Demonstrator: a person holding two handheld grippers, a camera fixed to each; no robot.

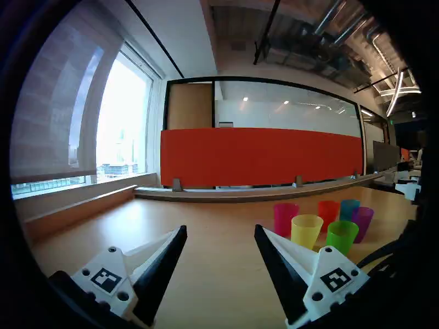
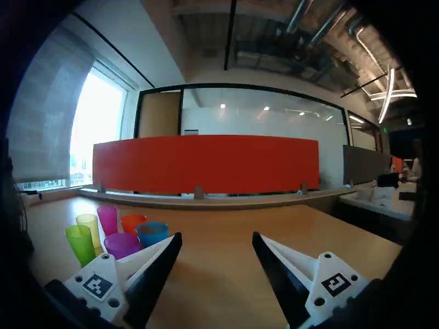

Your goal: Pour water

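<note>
Left gripper [image 1: 220,227] and right gripper [image 2: 217,234] gaped empty above the table; no cup was taken yet (the cups [image 1: 305,230] clustered between them), so grasping one came next.

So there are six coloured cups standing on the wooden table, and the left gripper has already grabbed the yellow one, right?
Not quite. In the left gripper view, the left gripper is open and holds nothing. The yellow cup stands free on the table, beyond that gripper's finger. The rest is right.
</note>
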